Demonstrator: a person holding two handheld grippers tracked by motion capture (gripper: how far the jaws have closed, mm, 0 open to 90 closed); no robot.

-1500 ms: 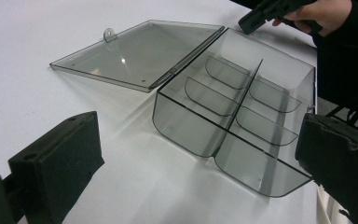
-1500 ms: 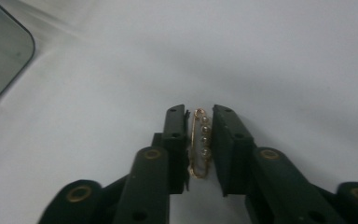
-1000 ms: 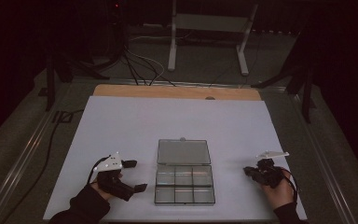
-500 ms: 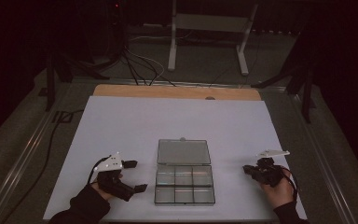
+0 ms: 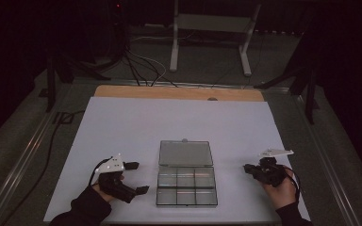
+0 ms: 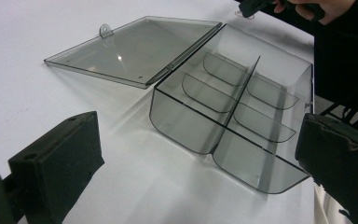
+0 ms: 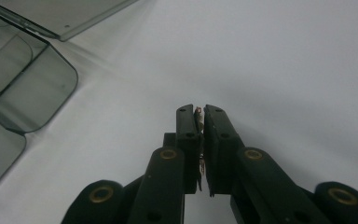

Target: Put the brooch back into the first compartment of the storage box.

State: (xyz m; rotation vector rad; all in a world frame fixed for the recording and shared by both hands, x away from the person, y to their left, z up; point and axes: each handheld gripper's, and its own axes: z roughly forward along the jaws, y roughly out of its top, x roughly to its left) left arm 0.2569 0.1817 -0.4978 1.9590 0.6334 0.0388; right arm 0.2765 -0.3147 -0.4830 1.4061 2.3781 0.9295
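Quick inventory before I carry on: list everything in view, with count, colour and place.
organizer box: one, clear smoky grey, six compartments with nothing showing in them, near the table's front edge between the two grippers.
lid: one, clear grey, hinged open and lying flat behind the box.
table sheet: one, white, covers the work surface.
wooden strip: one, light brown, along the sheet's far edge.
frame legs: one white stand, on the floor beyond the table.
cables: several, dark and white, on the floor at far left.
left gripper: one, black, jaws open, left of the box.
right gripper: one, black, jaws shut on a small thin item I cannot identify, right of the box.
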